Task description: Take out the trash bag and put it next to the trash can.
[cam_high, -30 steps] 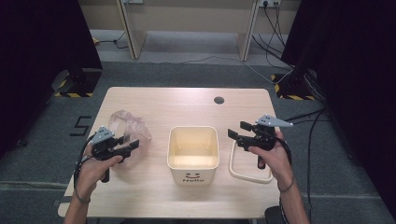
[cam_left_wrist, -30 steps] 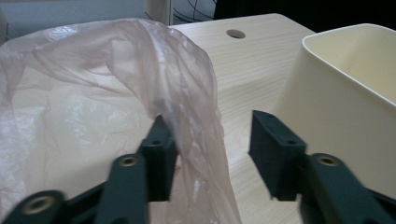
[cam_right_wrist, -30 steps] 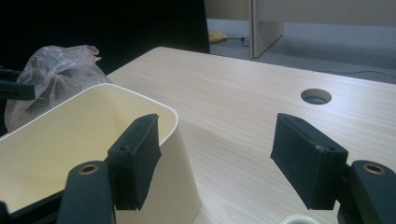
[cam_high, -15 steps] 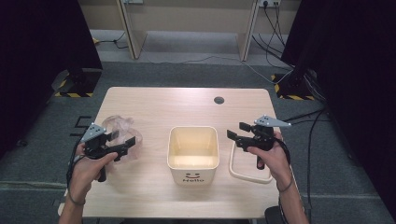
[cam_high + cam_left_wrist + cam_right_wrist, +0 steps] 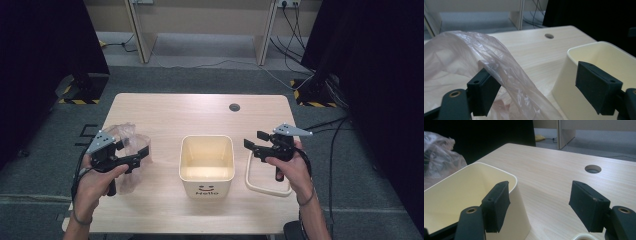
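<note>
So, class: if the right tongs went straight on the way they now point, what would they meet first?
Probably the cream plastic bin: the right tongs point at its near wall, open and empty, just short of the rim. Depth is hard to judge, so they might pass above it.

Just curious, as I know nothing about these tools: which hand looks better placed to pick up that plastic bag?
Left, probably. Its tool has just opened and the plastic bag drapes over one jaw. The right tool hovers beyond the bin.
</note>
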A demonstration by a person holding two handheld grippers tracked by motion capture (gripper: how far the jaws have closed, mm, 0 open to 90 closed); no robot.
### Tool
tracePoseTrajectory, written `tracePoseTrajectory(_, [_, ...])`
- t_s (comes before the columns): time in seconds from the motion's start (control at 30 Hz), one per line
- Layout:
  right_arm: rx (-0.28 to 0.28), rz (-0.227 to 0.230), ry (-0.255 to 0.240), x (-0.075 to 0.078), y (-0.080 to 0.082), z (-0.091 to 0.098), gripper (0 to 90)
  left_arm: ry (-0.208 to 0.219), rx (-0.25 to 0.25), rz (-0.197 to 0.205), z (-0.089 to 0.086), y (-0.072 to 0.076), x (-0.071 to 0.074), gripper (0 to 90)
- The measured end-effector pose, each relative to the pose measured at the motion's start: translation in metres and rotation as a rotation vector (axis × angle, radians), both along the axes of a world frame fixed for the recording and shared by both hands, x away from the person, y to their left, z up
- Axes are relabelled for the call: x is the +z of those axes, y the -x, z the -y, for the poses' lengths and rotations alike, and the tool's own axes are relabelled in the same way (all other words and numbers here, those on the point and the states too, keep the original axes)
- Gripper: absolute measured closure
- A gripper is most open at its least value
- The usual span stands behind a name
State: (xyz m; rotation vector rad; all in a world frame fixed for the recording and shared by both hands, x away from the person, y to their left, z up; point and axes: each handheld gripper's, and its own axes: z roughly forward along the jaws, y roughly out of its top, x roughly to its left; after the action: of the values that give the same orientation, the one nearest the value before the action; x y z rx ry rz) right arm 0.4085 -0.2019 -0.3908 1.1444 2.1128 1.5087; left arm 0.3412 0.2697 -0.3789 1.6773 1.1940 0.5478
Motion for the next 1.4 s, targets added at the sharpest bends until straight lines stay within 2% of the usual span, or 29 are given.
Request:
tracePoseTrajectory(0.03, [0.000, 0.000, 0.000, 0.000, 0.000, 0.000, 32.2, 0.000, 0.000, 0.000, 0.000, 0.000, 0.000, 20.1])
tracePoseTrajectory(0.07, [-0.004, -0.001, -0.002, 0.000, 0.000, 0.001, 32.2, 0.001, 0.003, -0.027, -0.002, -0.003, -0.007, 20.1])
tracePoseTrajectory(0.2, [-0.011, -0.006, 0.000, -0.002, -0.002, 0.002, 32.2, 0.006, 0.009, -0.024, -0.003, -0.004, -0.008, 20.1])
tracePoseTrajectory(0.3, [-0.013, -0.014, -0.001, -0.003, -0.002, 0.002, 32.2, -0.021, 0.014, -0.033, -0.003, -0.005, -0.011, 20.0])
tracePoseTrajectory(0.37, [-0.011, -0.012, 0.000, -0.003, -0.002, 0.001, 32.2, -0.021, 0.017, -0.043, -0.004, -0.007, -0.015, 20.1])
tracePoseTrajectory(0.4, [-0.008, -0.008, -0.001, -0.003, -0.002, 0.001, 32.2, -0.002, 0.026, -0.082, -0.008, -0.011, -0.024, 20.1])
tracePoseTrajectory(0.47, [-0.007, -0.005, -0.003, -0.001, -0.001, 0.001, 32.2, -0.008, 0.033, -0.105, -0.010, -0.014, -0.031, 20.1])
tracePoseTrajectory(0.63, [-0.017, 0.000, -0.009, 0.000, -0.001, 0.004, 32.2, -0.001, 0.045, -0.107, -0.015, -0.015, -0.032, 20.1])
tracePoseTrajectory(0.87, [-0.025, 0.005, -0.011, 0.002, 0.000, 0.007, 32.2, -0.011, 0.083, -0.081, -0.027, -0.006, -0.017, 20.0])
tracePoseTrajectory(0.93, [-0.027, 0.010, -0.014, 0.004, 0.000, 0.008, 32.2, -0.049, 0.115, -0.083, -0.034, -0.003, -0.014, 19.2])
tracePoseTrajectory(0.97, [-0.027, 0.010, -0.014, 0.004, 0.000, 0.008, 32.2, -0.049, 0.115, -0.083, -0.034, -0.003, -0.014, 19.2])
tracePoseTrajectory(1.0, [-0.031, 0.009, -0.016, 0.005, 0.000, 0.009, 32.2, -0.072, 0.109, -0.093, -0.035, 0.000, -0.016, 19.2])
tracePoseTrajectory(1.07, [-0.034, 0.009, -0.018, 0.005, 0.000, 0.010, 32.2, -0.076, 0.084, -0.108, -0.033, 0.001, -0.021, 19.3])
tracePoseTrajectory(1.1, [-0.035, 0.008, -0.018, 0.005, -0.001, 0.010, 32.2, -0.073, 0.082, -0.109, -0.031, 0.001, -0.023, 19.3])
tracePoseTrajectory(1.2, [-0.032, 0.002, -0.015, 0.003, -0.001, 0.008, 32.2, -0.106, 0.079, -0.116, -0.025, -0.005, -0.027, 19.3])
tracePoseTrajectory(1.4, [-0.027, 0.010, -0.017, 0.006, 0.000, 0.008, 32.2, -0.109, 0.076, -0.121, -0.023, -0.007, -0.028, 19.2])
